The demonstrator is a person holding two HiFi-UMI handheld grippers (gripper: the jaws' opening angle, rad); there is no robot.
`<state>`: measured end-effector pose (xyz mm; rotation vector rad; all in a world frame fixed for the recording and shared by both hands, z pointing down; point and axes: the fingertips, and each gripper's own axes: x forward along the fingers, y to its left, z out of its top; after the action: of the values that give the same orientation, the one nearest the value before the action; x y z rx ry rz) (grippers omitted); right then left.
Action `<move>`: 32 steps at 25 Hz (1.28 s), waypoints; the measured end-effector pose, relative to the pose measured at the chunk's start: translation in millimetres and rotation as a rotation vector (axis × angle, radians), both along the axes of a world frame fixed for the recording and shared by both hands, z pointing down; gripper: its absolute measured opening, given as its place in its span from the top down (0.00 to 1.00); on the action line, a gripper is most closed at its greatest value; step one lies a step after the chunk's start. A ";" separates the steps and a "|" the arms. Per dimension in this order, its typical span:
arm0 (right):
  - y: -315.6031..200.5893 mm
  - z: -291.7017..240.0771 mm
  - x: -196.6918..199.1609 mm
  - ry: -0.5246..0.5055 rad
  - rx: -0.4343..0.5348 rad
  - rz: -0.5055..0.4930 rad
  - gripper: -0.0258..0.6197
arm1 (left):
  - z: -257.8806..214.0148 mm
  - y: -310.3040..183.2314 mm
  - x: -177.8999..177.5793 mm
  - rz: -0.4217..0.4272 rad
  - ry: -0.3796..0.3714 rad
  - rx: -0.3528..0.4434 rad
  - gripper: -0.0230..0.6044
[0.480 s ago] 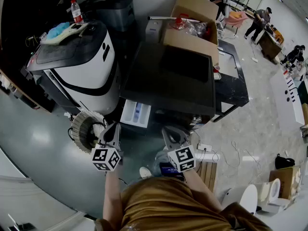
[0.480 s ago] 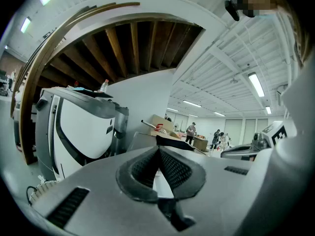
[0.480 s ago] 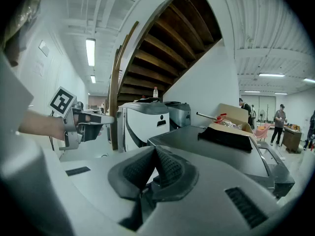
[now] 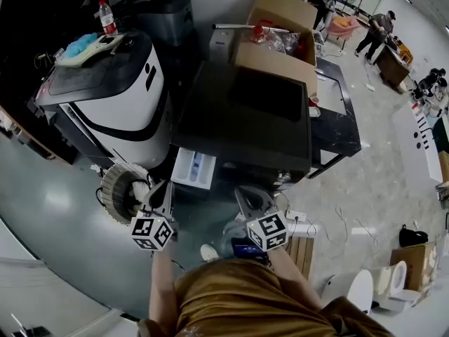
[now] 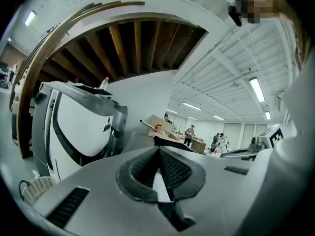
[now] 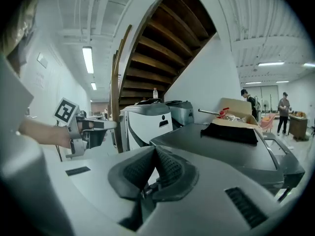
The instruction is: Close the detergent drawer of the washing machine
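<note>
Barely anything moved | we see drawer point(image 4: 194, 168) open, 1 o'clock from left gripper point(image 4: 163, 189) | it and right gripper point(image 4: 247, 195) closed, empty

Left gripper point(image 5: 158, 151): jaws closed tip to tip, nothing between the pads. Left, a white-and-black machine point(image 5: 78, 127) with a bottle point(image 5: 103, 83) on top. Past the tips, the washing machine point(image 5: 137, 140), its top grey; cardboard box point(image 5: 158, 123) beyond. Right gripper point(image 5: 234, 153) at right. Wooden stair underside point(image 5: 133, 48) overhead. People point(image 5: 189, 133) far off.

floor point(image 4: 63, 209): glossy grey | wall point(image 5: 147, 92): white | staircase point(image 6: 167, 38) – wooden underside | ceiling lights point(image 6: 88, 59) – on
</note>
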<state>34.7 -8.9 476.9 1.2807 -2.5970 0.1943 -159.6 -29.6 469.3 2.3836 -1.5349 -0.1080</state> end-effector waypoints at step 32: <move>-39.8 67.7 12.5 0.083 -0.169 -0.039 0.94 | 96.5 -10.7 12.4 0.036 -0.182 -0.140 0.72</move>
<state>47.1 -48.7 544.6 1.1547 -2.4742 0.3380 -147.2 -40.3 565.7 2.3621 -1.5213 0.2236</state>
